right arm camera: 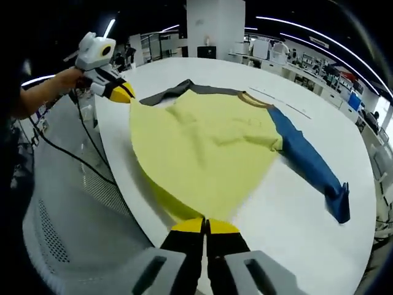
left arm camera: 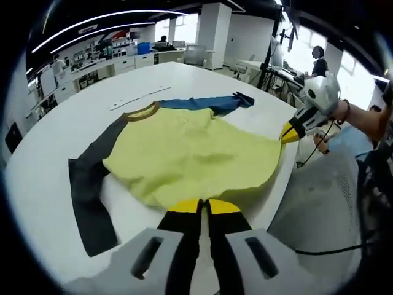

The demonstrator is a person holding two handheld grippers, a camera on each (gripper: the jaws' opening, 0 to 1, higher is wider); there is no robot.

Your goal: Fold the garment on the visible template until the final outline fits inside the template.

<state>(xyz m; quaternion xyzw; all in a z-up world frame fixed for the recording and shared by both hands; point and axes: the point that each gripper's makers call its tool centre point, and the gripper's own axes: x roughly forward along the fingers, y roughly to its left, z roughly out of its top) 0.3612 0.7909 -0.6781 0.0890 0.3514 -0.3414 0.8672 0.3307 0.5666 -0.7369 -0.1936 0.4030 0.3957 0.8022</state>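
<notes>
A yellow shirt (left arm camera: 190, 153) with a dark grey sleeve (left arm camera: 89, 196), a blue sleeve (left arm camera: 206, 103) and a tan collar (left arm camera: 141, 112) lies spread on a white round table (left arm camera: 55, 160). In the left gripper view my left gripper (left arm camera: 204, 206) is shut on one hem corner at the table's edge. My right gripper (left arm camera: 291, 131) pinches the other hem corner at the right. In the right gripper view the shirt (right arm camera: 209, 147) stretches away from my right gripper (right arm camera: 205, 226), shut on the hem. The left gripper (right arm camera: 121, 93) holds the far corner at upper left.
A thin pale strip (left arm camera: 138, 97) lies on the table beyond the collar, also seen as a strip (right arm camera: 288, 106) in the right gripper view. Grey mesh (right arm camera: 73, 209) and black cables (right arm camera: 67, 150) sit beside the table edge. Desks and a person (left arm camera: 318, 61) stand behind.
</notes>
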